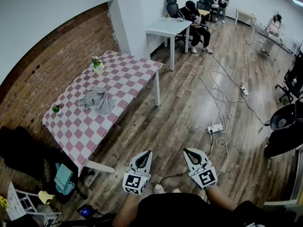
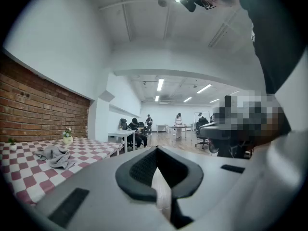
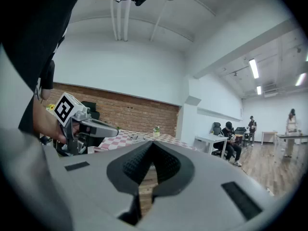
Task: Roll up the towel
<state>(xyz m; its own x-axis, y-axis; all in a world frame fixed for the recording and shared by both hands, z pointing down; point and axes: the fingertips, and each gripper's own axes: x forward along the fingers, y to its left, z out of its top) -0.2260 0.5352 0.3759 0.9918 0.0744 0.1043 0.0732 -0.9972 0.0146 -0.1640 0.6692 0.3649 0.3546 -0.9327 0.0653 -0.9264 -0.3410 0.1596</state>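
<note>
I hold both the left gripper (image 1: 142, 163) and right gripper (image 1: 193, 157) with jaws closed and empty, far from the unrolled towel (image 1: 95, 99) on the counter (image 1: 75, 131).

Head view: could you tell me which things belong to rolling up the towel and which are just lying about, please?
Job: crumpled grey towel, checked table under it, left claw and right claw, both shut and empty.
Lying about: flower pot, small plant, power strip, white desk.
</note>
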